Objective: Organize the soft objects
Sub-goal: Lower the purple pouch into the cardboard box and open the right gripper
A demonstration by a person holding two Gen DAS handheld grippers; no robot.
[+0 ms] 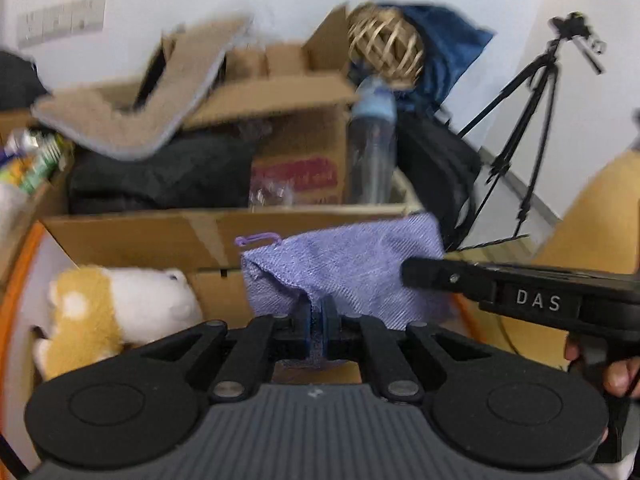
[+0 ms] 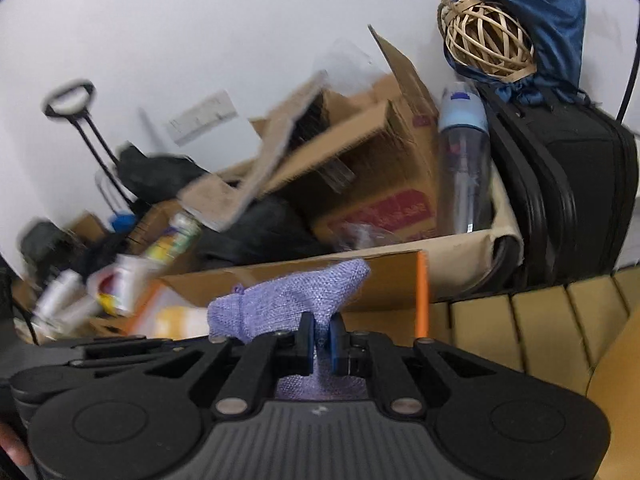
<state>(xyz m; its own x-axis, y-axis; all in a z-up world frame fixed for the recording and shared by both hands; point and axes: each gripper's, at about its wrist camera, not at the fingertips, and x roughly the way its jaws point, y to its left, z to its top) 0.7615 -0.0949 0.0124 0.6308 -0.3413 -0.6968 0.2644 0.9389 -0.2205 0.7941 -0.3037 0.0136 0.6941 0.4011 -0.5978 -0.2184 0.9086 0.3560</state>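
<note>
A lilac woven cloth (image 1: pixel 352 264) with a small loop at one corner hangs stretched between both grippers. In the left wrist view my left gripper (image 1: pixel 319 322) is shut on its lower edge, the blue pads pinching the fabric. My right gripper (image 1: pixel 406 274) reaches in from the right, held by a hand, with its tip at the cloth's right side. The right wrist view shows that gripper (image 2: pixel 322 338) shut on the cloth (image 2: pixel 288 300) as well. A yellow and white plush toy (image 1: pixel 120 312) lies low at the left, below the cloth, in an orange-edged container (image 1: pixel 24 264).
A big cardboard box (image 1: pixel 160 236) behind holds black fabric, a smaller box (image 1: pixel 296 148), a water bottle (image 1: pixel 372 140) and a beige mat (image 1: pixel 140 100). A wicker ball (image 2: pixel 486 42), blue bag and black suitcase (image 2: pixel 576 192) stand at the right. A tripod (image 1: pixel 532 128) is by the wall.
</note>
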